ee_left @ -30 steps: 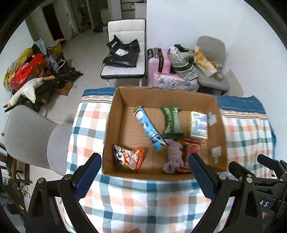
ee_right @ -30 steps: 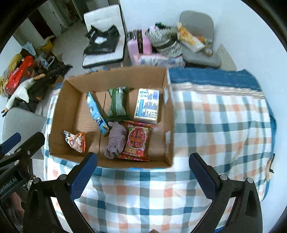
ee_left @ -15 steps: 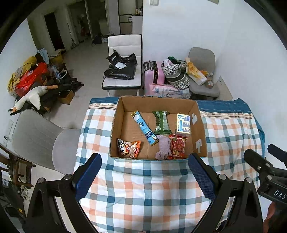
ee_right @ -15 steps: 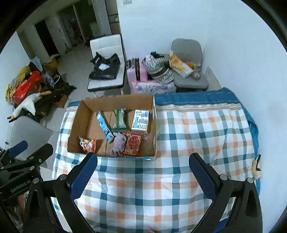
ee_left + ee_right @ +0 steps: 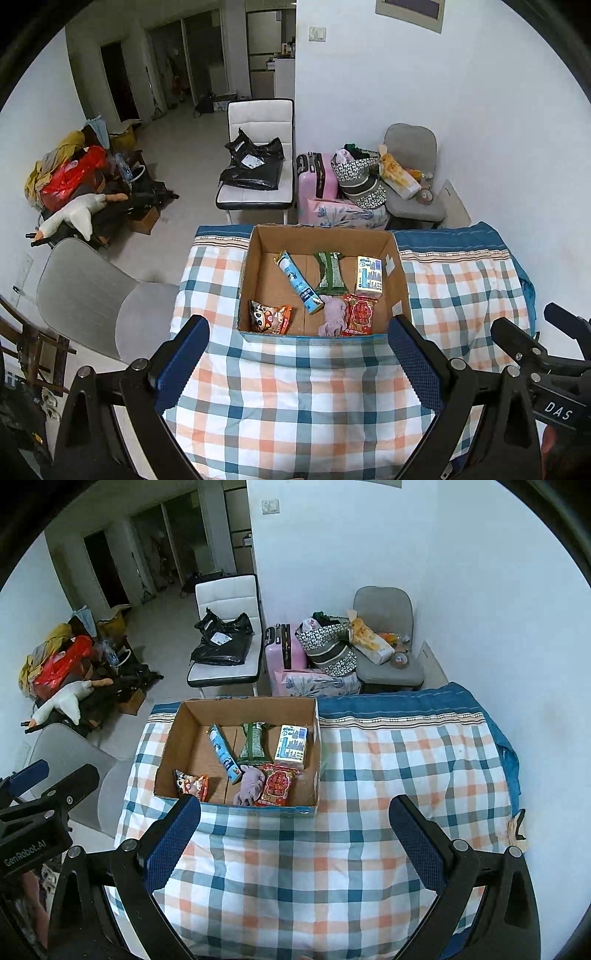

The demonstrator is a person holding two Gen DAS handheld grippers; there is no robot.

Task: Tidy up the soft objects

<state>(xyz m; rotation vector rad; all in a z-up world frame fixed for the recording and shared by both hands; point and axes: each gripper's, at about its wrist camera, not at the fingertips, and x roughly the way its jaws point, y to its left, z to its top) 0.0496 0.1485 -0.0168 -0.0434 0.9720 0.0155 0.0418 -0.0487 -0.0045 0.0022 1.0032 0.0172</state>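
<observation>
Both hand-held grippers have pulled back and risen, so the box looks smaller than a second ago. Largest is the checked blue-orange-white cloth over the bench [image 5: 295, 398], then the open brown cardboard box [image 5: 400, 284] at its 12 o'clock end. Inside lie a blue tube packet [image 5: 298, 282], green packet [image 5: 330, 273], white-blue carton [image 5: 368, 277], red snack bag [image 5: 359, 314], mauve soft cloth [image 5: 334, 316] and orange snack bag [image 5: 271, 317]. Left hand-held gripper [image 5: 299, 365] and right hand-held gripper [image 5: 295, 843] hang released, jaws wide, grasping nothing.
</observation>
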